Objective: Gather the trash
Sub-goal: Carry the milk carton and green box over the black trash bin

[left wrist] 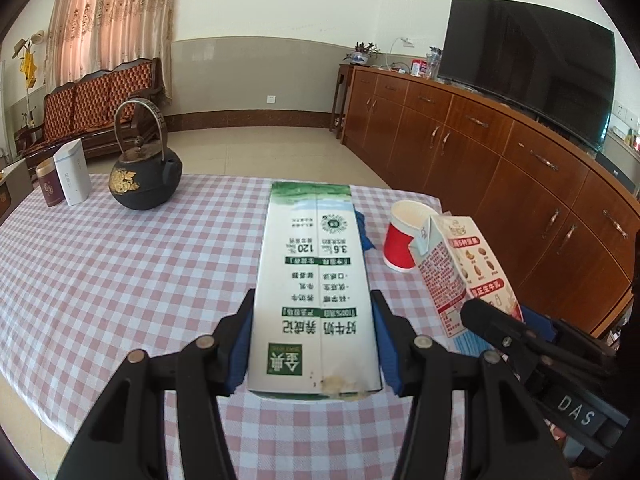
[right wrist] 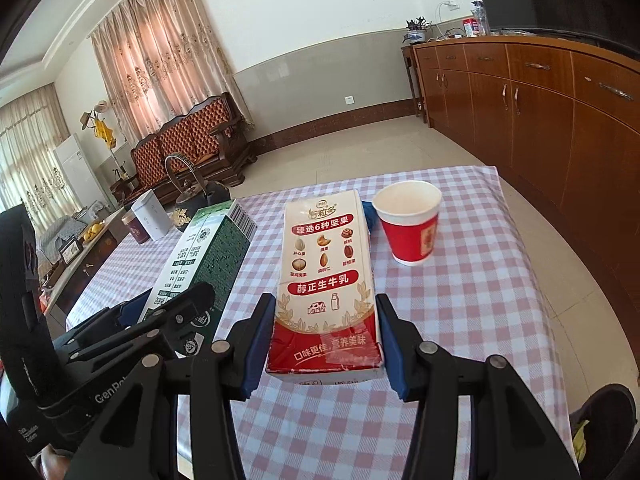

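I'm clamping both jaws, left gripper (left wrist: 314, 344) on green carton (left wrist: 314, 280), right gripper (right wrist: 320, 344) on red carton (right wrist: 326, 280); swinging risks toppling paper cup (right wrist: 408, 224).

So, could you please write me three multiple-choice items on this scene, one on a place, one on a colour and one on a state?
1. Where does the paper cup stand?
A. On the checked tablecloth
B. On the wooden cabinet
C. On the floor

2. What colour is the printing on the carton in the left gripper?
A. Blue
B. Green
C. Orange

3. How is the red-and-cream carton held?
A. Lying loose on the table
B. Tucked under the teapot
C. Clamped between the pads of the right gripper

Answers:
1. A, since the cup's base sits on the checked cloth to the right of the cartons.
2. B, since its logo, bands and text are green on white.
3. C, since both blue pads press on the carton's sides.
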`<state>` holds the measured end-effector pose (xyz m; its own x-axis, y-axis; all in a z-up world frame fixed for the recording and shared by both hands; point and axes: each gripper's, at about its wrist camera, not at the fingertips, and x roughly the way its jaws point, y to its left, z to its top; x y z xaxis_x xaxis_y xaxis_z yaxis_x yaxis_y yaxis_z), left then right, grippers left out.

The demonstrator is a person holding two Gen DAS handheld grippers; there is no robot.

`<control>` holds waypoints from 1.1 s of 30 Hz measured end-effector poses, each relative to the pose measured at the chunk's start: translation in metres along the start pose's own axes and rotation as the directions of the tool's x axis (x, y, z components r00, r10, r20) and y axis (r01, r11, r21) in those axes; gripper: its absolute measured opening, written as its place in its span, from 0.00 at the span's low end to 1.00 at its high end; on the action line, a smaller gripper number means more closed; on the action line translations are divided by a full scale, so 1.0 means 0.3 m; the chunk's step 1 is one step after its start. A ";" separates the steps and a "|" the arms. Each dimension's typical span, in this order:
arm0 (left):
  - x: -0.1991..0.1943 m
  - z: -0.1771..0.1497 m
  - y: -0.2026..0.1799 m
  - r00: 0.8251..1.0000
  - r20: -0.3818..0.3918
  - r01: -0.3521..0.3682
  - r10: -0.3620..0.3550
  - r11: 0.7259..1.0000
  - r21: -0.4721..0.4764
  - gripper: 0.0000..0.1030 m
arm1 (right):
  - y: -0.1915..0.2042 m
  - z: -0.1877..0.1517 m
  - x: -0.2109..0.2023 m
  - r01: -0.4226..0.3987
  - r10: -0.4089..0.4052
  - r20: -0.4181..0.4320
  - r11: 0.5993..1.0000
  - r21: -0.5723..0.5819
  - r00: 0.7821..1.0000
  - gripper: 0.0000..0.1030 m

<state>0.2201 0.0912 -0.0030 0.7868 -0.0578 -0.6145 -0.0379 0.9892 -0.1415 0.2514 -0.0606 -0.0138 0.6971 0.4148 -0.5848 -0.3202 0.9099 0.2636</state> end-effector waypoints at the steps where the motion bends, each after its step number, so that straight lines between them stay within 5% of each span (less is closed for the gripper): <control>1: -0.009 -0.008 -0.015 1.000 -0.002 0.013 -0.013 1.000 0.005 0.53 | -0.016 -0.014 -0.026 0.009 -0.009 0.002 1.000 0.006 1.000 0.50; 14: -0.027 -0.112 -0.360 0.969 -0.096 0.239 -0.228 0.963 0.125 0.53 | -0.333 -0.163 -0.316 0.177 -0.183 0.023 0.970 0.169 0.983 0.50; 24: 0.017 -0.221 -0.752 0.894 -0.229 0.434 -0.386 0.874 0.221 0.53 | -0.654 -0.285 -0.537 0.317 -0.343 0.013 0.884 0.344 0.939 0.50; 33: 0.094 -0.390 -1.069 0.820 -0.380 0.540 -0.427 0.798 0.268 0.53 | -0.984 -0.471 -0.703 0.426 -0.455 -0.070 0.754 0.500 0.888 0.50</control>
<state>0.1822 -0.2435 -0.0658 0.4272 -0.5212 -0.7388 0.5595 0.7942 -0.2368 0.1083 -0.4173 -0.0768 0.7195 -0.0462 -0.6929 0.3765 0.8644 0.3333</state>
